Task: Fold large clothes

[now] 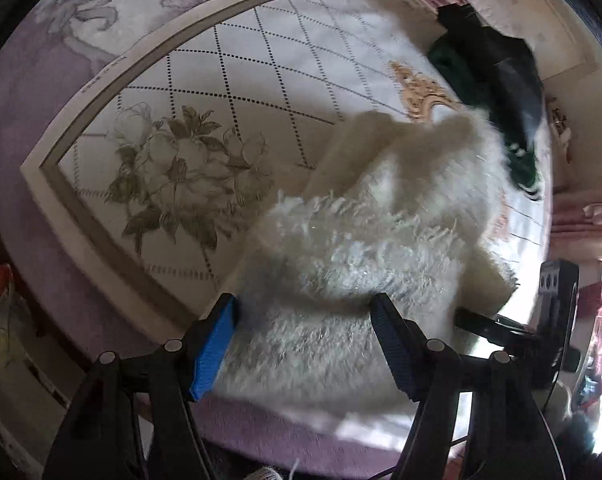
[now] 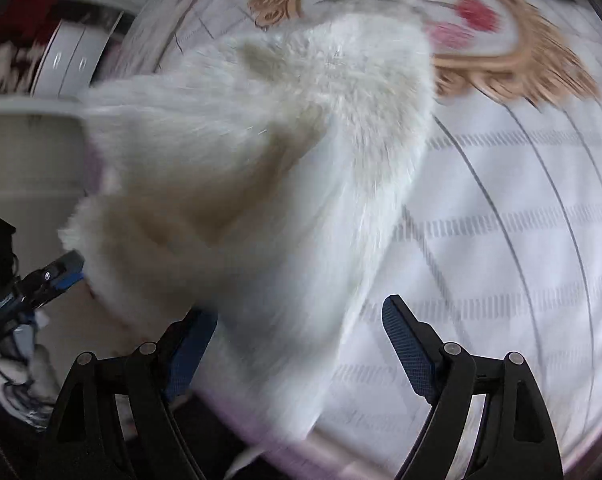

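Hovering over a fluffy white long-pile garment (image 1: 365, 248), both sets of jaws spread wide and neither holding anything.

- left gripper (image 1: 305, 344): blue pads sit either side of the fur at the lower centre of the left wrist view, a gap on both sides, no pinch.
- right gripper (image 2: 301, 340): jaws apart at the bottom of its frame; the garment edge lies between them, nearer the left pad, not pressed.
- Garment lies bunched on the quilted floral bedspread (image 1: 189, 92), its near edge at the lower rim of both views, close to the edge of the bed.

Risks, as I judge them:
- Long pile hides the hem, so closing now may catch only fur tips and slip on lift.
- Thick, springy bulk may unfold once let go.
- Near edge may slide off the bed if dragged lower in frame.
- Dark green garment (image 1: 489, 92) at upper right sits close; a sweep could snag it.
- Right view is motion-blurred, so exact pad contact is unclear.
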`<action>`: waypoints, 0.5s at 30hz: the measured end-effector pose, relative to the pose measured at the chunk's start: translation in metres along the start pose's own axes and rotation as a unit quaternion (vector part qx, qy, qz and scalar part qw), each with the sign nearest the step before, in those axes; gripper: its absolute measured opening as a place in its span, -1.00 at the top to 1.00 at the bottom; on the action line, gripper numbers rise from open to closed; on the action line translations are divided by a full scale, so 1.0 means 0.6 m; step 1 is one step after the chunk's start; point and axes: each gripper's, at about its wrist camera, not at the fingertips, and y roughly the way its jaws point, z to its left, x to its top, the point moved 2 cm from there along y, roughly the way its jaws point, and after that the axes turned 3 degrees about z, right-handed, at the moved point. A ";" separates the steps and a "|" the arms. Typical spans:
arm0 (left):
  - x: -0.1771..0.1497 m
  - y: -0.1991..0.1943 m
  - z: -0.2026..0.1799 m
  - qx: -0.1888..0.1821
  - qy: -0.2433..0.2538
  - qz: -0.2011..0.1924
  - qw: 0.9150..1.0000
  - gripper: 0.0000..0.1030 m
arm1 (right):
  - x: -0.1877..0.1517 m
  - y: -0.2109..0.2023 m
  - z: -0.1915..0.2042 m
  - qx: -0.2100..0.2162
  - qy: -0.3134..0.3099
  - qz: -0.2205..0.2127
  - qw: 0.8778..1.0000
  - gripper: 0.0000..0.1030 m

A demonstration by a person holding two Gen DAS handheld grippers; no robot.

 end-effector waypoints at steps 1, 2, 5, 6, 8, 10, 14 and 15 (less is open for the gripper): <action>0.014 0.016 0.000 0.002 0.003 -0.004 1.000 -0.31 | 0.012 0.016 -0.012 0.022 0.008 0.007 1.000 -0.76; 0.027 0.027 0.001 0.002 0.003 -0.006 1.000 -0.39 | 0.019 0.030 -0.024 0.051 0.021 0.010 0.998 -0.88; 0.068 0.039 0.001 -0.023 0.003 -0.025 0.999 -0.46 | 0.025 0.037 -0.045 0.092 0.059 -0.013 0.994 -0.85; 0.084 0.037 -0.002 -0.020 0.008 -0.034 0.999 -0.45 | 0.018 0.027 -0.048 0.108 0.086 -0.036 0.990 -0.75; 0.109 0.028 -0.010 -0.015 0.022 -0.048 0.998 -0.43 | -0.005 0.010 -0.059 0.130 0.145 -0.080 0.977 -0.29; 0.127 0.013 -0.018 -0.009 0.032 -0.062 0.998 -0.42 | -0.047 -0.003 -0.073 0.162 0.232 -0.123 0.951 -0.16; 0.143 -0.035 -0.025 -0.004 0.054 -0.090 0.995 -0.60 | -0.164 0.002 -0.107 0.260 0.416 -0.212 0.845 0.13; 0.143 -0.044 -0.025 -0.001 0.058 -0.091 0.994 -0.65 | -0.193 0.004 -0.103 0.262 0.440 -0.225 0.829 0.14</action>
